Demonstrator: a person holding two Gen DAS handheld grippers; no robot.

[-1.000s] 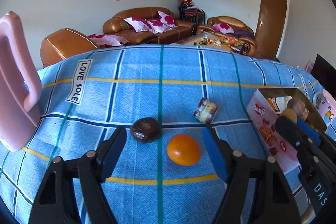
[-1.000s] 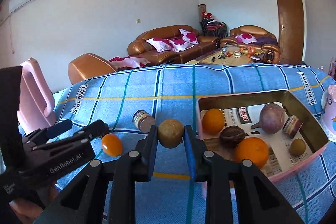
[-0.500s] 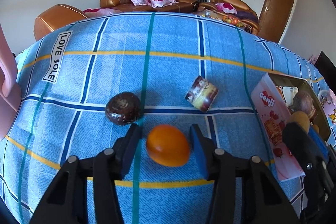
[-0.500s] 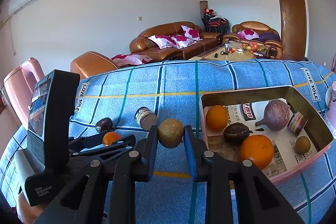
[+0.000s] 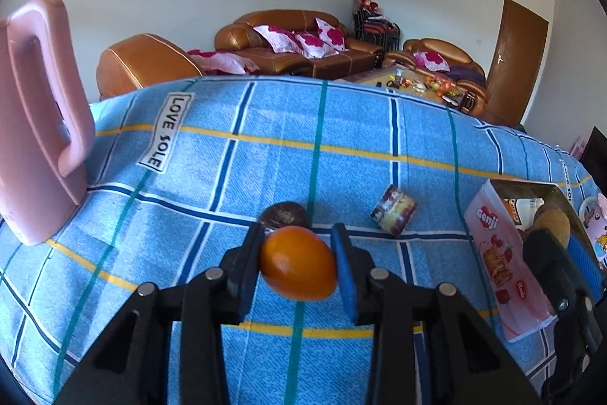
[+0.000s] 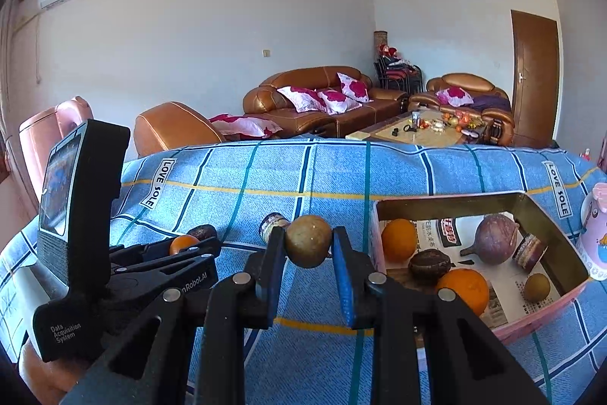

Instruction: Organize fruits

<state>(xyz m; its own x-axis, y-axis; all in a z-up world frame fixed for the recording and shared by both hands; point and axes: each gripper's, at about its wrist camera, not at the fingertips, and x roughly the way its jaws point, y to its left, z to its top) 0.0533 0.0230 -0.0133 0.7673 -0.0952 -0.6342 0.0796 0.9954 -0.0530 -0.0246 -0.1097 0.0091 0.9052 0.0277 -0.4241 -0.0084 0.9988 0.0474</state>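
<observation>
Left gripper (image 5: 297,259) closed round orange (image 5: 297,262)

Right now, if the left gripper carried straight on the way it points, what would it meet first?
Probably the dark brown fruit, just beyond the orange fruit that the left gripper holds in its fingers. Past it lies blue cloth. Depth is unclear.

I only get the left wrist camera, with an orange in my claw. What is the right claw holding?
Observer: The right claw is shut on a round brownish-green fruit, left of the box in its view.
Operator: What is in the box?
Observer: A back orange, a front orange, a dark wrinkled fruit, a purple fruit, a small jar and a small brownish fruit.
Operator: Any room left?
Observer: Yes, bare paper lining shows mid-box.
</observation>
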